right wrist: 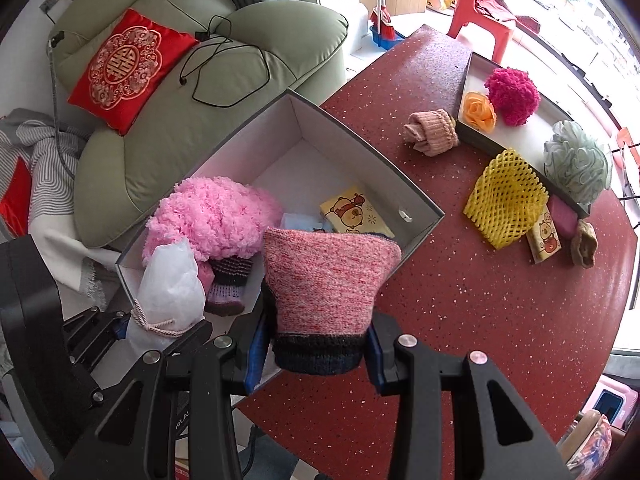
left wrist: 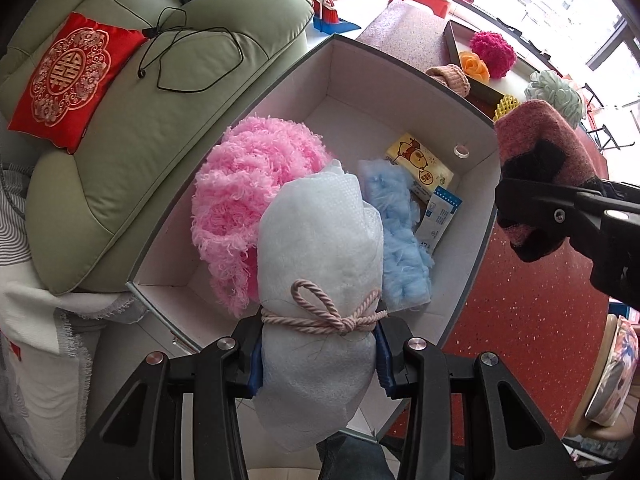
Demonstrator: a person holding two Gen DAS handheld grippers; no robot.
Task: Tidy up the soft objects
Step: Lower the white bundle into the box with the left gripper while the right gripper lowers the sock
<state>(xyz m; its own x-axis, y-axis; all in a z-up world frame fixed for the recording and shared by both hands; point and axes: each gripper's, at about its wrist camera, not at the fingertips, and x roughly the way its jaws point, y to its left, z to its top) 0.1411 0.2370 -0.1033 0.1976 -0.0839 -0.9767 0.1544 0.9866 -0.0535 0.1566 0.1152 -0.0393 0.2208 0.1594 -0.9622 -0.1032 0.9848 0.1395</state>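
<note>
Two handheld grippers hang over an open grey box on a red counter. The left gripper has its jaws clamped on a white roll tied with cord. The right gripper has its jaws clamped on a pink knit sock. Pink fluff lies inside the box.

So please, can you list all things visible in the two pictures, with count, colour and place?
grey box: 1, white inside, table edge
fluffy ball: 1, pink, in box
blue fluff: 1, in box
bear packet: 2, yellow, one in box, one on table
tray: 1, dark, far on table
pompom: 1, magenta, in tray
foam net: 1, yellow, on table
armchair: 1, green, behind box
cushion: 1, red, on armchair
white bundle: 1, in left gripper
knitted piece: 1, pink, in right gripper
</note>
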